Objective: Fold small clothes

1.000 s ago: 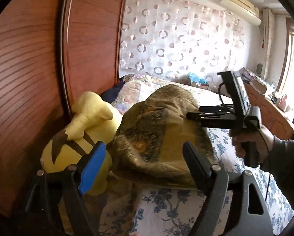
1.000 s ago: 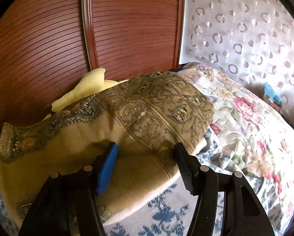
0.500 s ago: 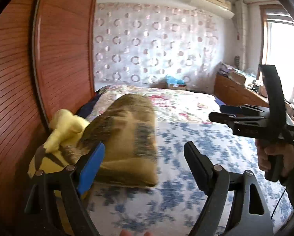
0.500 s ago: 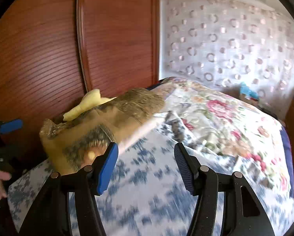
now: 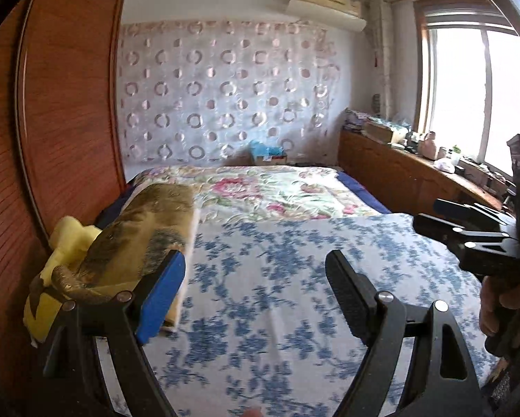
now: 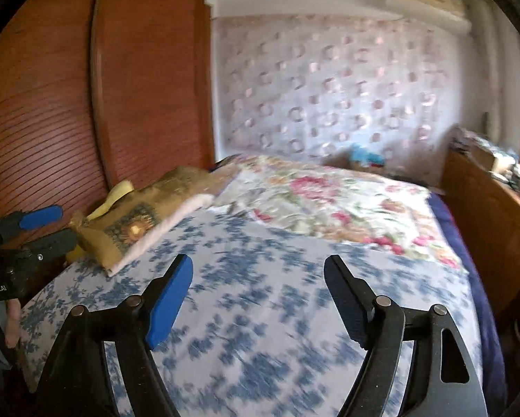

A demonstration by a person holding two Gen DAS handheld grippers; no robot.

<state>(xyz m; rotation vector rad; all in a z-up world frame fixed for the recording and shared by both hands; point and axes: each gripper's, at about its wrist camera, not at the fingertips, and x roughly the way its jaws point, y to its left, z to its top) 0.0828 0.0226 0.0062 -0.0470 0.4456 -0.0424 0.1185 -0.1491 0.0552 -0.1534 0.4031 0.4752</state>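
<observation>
Both views blurred w/ motion, esp. the blue-flowered sheet (image 6: 260, 312) up close. No small garment clearly made out anywhere; the only folded fabric is an olive-gold patterned cloth (image 5: 145, 239) at the bed's head-left edge against the wooden headboard (image 5: 62, 111), half covering a yellow plush toy (image 5: 68, 243). Left cam hides part of the cloth behind its blue finger pad (image 5: 161, 299); right cam shows its white underside. Left gripper (image 5: 256, 295) spread wide, holding nothing. Right gripper (image 6: 258, 299) likewise wide, nothing in it. Window (image 5: 468, 87) shows in left cam only. Rose-print quilt (image 6: 329, 205) covers the far part of the bed.
</observation>
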